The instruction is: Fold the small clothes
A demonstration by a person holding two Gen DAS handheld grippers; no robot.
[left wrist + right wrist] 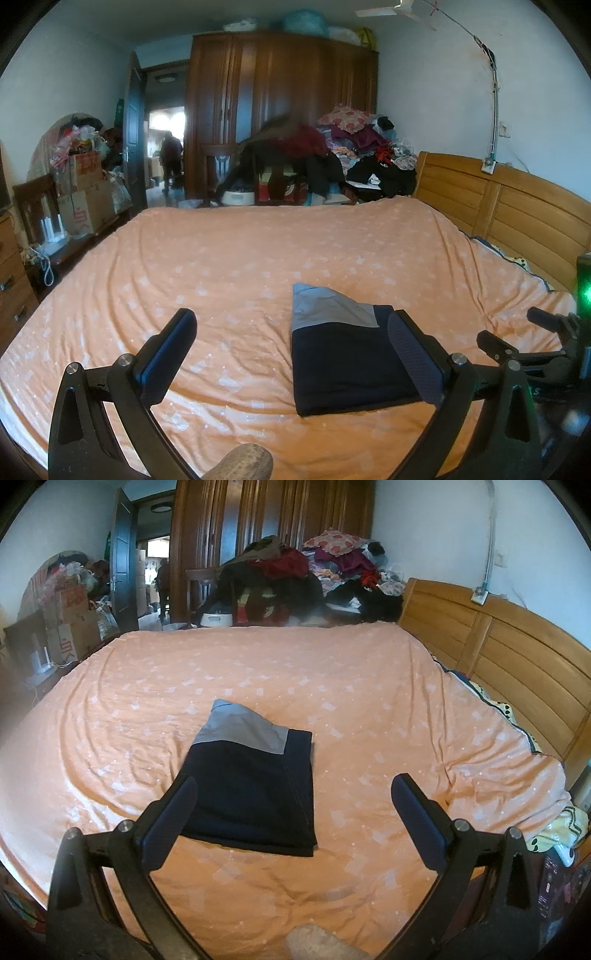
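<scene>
A small dark navy garment with a grey band (343, 354) (255, 782) lies folded flat on the orange bedsheet (240, 266) (351, 686). My left gripper (291, 332) is open above the sheet, its right finger just over the garment's right edge. My right gripper (293, 797) is open too, its left finger over the garment's near left corner. Neither holds anything. In the left wrist view the right gripper (517, 332) shows at the right edge.
A wooden headboard (509, 206) (498, 642) runs along the right. A heap of clothes (351, 155) (314, 572) sits beyond the far bed edge, before a brown wardrobe (280, 92). Cardboard boxes (85, 199) stand left by an open door (135, 140).
</scene>
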